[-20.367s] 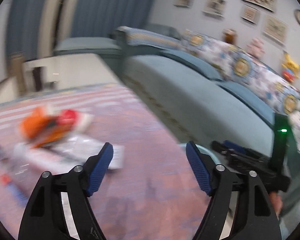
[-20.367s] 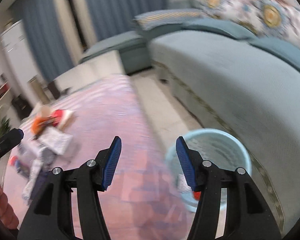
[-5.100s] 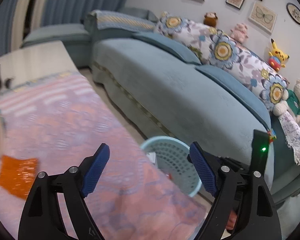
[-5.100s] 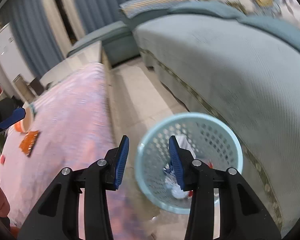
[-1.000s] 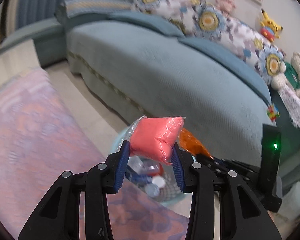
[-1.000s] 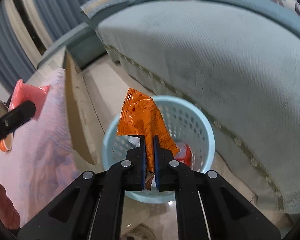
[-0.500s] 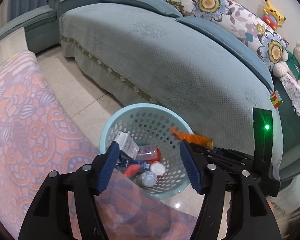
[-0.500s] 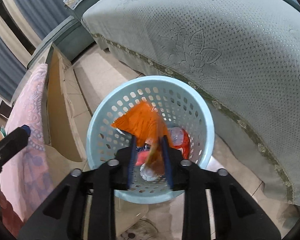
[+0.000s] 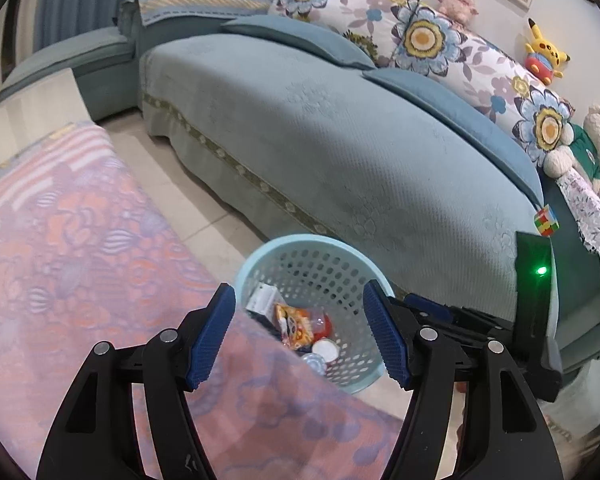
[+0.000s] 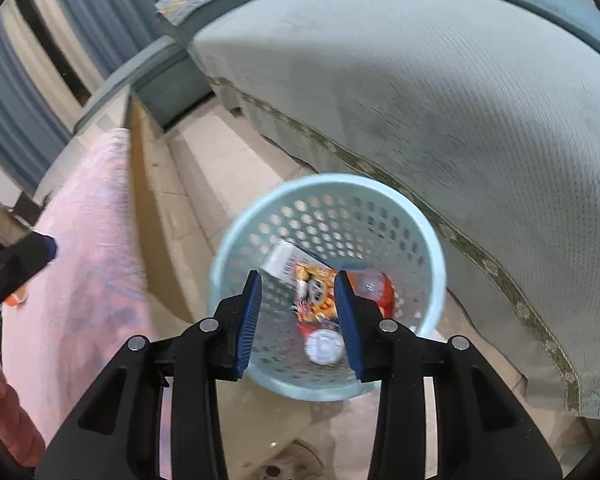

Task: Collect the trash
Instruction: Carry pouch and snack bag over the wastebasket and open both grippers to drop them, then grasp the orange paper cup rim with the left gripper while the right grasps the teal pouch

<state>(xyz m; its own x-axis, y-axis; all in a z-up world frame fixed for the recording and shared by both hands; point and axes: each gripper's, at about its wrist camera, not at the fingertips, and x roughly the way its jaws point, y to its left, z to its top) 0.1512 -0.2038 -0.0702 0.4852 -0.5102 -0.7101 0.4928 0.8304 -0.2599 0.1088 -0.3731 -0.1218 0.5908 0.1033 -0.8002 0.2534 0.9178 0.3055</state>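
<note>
A light blue perforated waste basket [image 9: 260, 256] [image 10: 432, 240] stands on the tiled floor between the table and the sofa. It holds an orange snack wrapper [image 9: 294, 326] [image 10: 318, 294], a white box [image 10: 286, 260], a white cap [image 10: 324, 346] and red trash. My left gripper [image 9: 300, 336] is open and empty above the table's edge, next to the basket. My right gripper [image 10: 298, 314] is open and empty right above the basket; it also shows in the left wrist view [image 9: 452, 316].
A table with a pink patterned cloth [image 9: 60, 240] [image 10: 80, 264] lies to the left. A teal sofa [image 9: 340, 128] [image 10: 440, 80] with flowered cushions and plush toys runs along the right. A small orange item [image 10: 14, 300] lies on the cloth at the far left.
Both grippers have let go of their trash: the pink packet and the orange wrapper dropped into the basket. Both now stand open, and the left one has drawn back over the table.
</note>
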